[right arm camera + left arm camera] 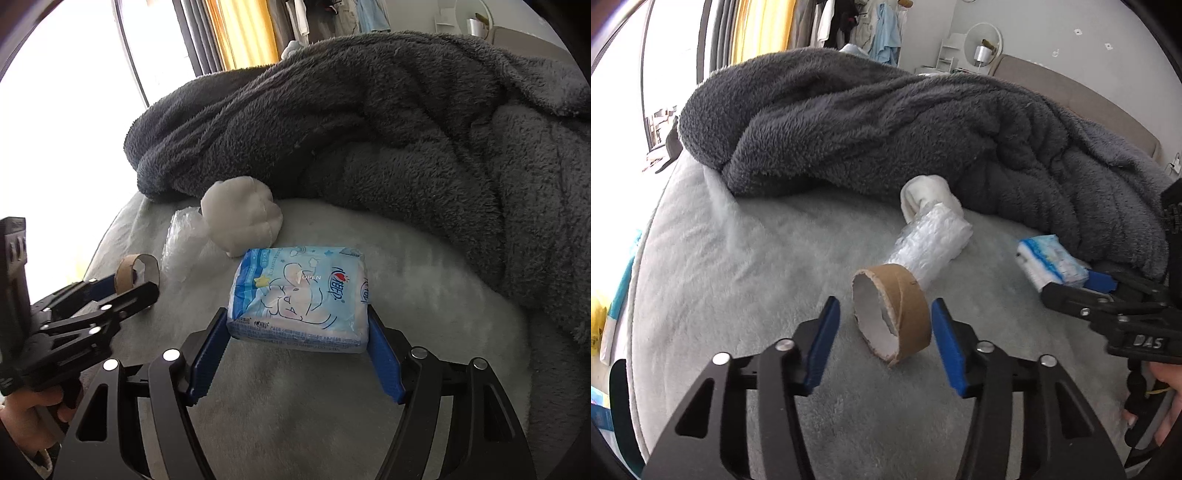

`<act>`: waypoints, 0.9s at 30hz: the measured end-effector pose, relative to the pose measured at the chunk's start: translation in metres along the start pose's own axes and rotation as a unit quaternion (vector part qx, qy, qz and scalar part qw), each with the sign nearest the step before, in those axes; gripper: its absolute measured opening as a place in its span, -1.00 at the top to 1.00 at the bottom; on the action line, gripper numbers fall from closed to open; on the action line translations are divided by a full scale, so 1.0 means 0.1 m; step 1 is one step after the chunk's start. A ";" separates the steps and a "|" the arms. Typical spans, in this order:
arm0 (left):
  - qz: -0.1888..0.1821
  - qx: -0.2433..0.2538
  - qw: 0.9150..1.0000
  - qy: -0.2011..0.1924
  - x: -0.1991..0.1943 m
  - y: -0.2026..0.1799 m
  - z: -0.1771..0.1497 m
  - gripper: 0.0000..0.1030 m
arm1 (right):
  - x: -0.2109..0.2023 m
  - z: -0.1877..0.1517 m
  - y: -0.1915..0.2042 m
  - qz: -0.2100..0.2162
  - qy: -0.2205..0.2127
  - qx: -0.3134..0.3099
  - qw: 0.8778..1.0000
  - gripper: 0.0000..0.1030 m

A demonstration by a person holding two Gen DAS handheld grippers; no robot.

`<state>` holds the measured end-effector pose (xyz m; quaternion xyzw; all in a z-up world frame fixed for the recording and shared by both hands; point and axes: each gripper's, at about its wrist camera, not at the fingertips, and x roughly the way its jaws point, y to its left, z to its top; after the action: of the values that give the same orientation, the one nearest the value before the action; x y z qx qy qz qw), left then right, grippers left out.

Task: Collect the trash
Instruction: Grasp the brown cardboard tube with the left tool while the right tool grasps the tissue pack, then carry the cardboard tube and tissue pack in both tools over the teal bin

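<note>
A brown cardboard tape core (891,314) lies on the pale bed cover between the blue pads of my left gripper (886,317), which is open around it without touching. It also shows in the right wrist view (135,275). My right gripper (297,325) has its pads against both sides of a blue and white tissue pack (299,302), which rests on the cover; the pack also shows in the left wrist view (1051,260). A roll of bubble wrap (932,245) and a white balled sock (242,221) lie just beyond.
A thick dark grey fleece blanket (886,125) is heaped across the back of the bed. The bed's left edge (646,236) curves down toward a bright window. A headboard (1071,88) and hanging clothes (871,29) stand behind.
</note>
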<state>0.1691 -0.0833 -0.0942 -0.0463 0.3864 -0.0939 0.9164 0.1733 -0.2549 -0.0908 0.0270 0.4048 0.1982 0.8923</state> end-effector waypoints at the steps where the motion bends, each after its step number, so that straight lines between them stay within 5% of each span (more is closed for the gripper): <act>1: 0.001 -0.001 1.000 0.002 0.00 0.01 0.00 0.11 | -0.03 -0.01 0.00 0.000 -0.001 -0.001 1.000 -0.40; 7: -0.017 -0.015 1.000 0.002 -0.04 0.07 0.01 0.57 | -0.11 0.04 0.06 0.006 -0.009 0.001 1.000 -0.40; 15: -0.020 0.006 1.000 -0.008 -0.26 0.18 0.02 0.59 | -0.18 0.16 0.33 0.023 -0.018 -0.016 0.999 -0.40; 27: 0.007 0.005 1.000 -0.001 -0.58 0.85 -0.10 0.59 | -0.12 0.40 0.95 0.067 -0.035 -0.033 0.997 -0.40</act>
<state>0.1336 0.0117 -0.0738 -0.0388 0.3854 -0.0894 0.9176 0.1640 -0.1672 -0.0352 0.0318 0.3638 0.2691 0.8912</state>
